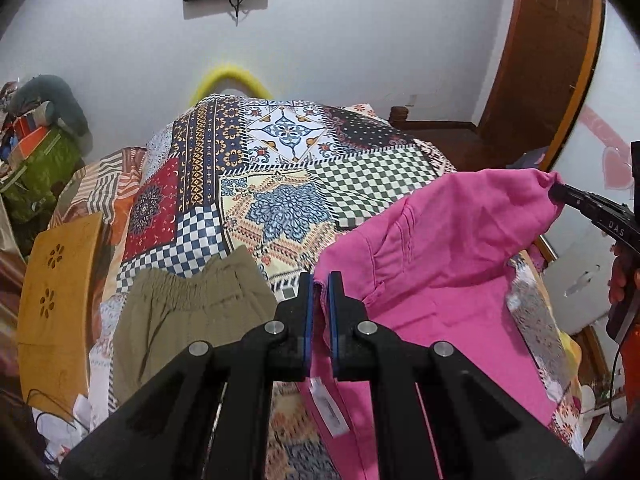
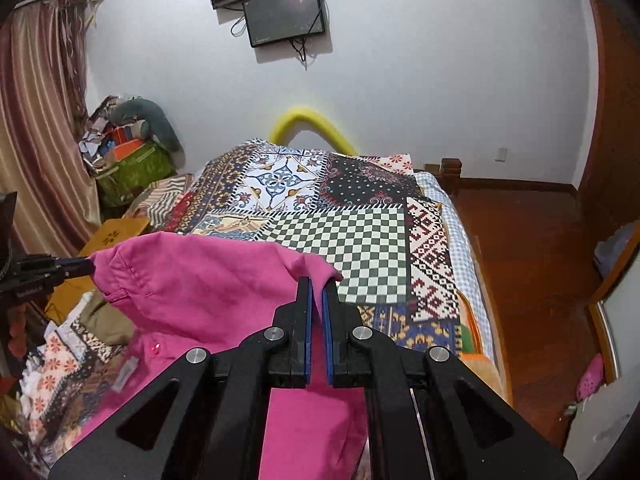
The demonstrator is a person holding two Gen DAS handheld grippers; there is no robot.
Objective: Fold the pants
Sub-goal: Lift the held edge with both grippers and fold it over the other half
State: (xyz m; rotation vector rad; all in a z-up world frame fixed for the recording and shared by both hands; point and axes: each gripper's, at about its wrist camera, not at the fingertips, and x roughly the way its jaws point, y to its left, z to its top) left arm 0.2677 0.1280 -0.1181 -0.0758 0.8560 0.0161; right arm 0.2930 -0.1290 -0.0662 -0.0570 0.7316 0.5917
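Hanging between both grippers above the patchwork bed (image 2: 360, 248), the pink pants (image 1: 440, 248) sag; the left gripper (image 1: 320, 280) and right gripper (image 2: 318, 284) each pinch a waistband corner, jaws nearly closed.

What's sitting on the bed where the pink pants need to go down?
Mostly bare patchwork bedspread ahead. Only the khaki shorts lie on it, to the left of the pink pants, which the left gripper and right gripper hold clamped at two corners.
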